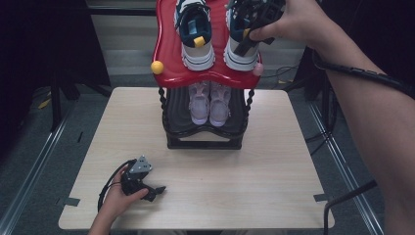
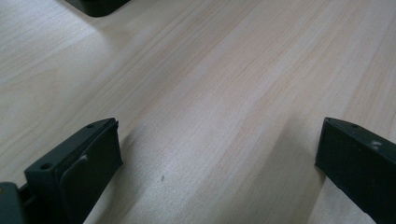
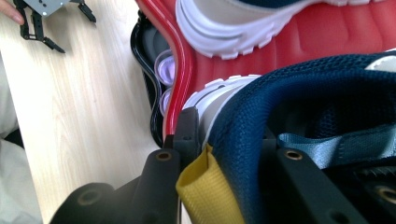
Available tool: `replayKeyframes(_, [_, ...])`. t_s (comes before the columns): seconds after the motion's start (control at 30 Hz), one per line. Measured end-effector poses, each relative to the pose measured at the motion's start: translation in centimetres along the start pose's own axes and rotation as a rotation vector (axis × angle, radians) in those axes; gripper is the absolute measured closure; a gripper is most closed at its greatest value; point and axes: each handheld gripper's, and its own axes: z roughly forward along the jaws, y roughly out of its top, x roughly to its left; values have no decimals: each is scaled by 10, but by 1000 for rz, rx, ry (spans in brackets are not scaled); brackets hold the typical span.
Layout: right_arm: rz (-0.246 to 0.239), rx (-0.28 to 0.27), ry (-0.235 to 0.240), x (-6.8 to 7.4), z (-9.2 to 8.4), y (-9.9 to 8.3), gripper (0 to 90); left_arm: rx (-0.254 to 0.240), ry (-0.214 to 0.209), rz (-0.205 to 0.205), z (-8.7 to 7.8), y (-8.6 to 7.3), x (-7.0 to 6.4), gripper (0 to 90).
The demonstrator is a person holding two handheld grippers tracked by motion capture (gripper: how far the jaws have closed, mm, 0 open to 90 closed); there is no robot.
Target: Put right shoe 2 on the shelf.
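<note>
The right tool grips the right sneaker's heel collar (yellow tab) on the red shelf; the left tool rests wide.

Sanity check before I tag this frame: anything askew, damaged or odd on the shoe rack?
Nothing stands out. Both navy-and-white sneakers sit on the red top shelf, the right sneaker gripped at its heel collar by the right gripper. The pink pair sits side by side below. The left gripper rests open on the table.

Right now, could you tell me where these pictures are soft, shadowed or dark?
High view: surroundings dark, table evenly lit. Left gripper view: fingers blurred, casting soft shadows on the wood. Right gripper view: yellow pull tab and navy shoe collar soft, very close to the lens.
</note>
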Motion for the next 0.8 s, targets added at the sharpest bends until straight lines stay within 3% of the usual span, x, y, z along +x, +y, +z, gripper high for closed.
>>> replayKeyframes(0.37, [-54, 15, -4, -2, 19, 15, 712, 1, 0, 1, 0, 0, 0, 0])
replayKeyframes(0.8, [-67, -10, -1, -3, 30, 12, 706, 1, 0, 0, 0, 0, 0, 0])
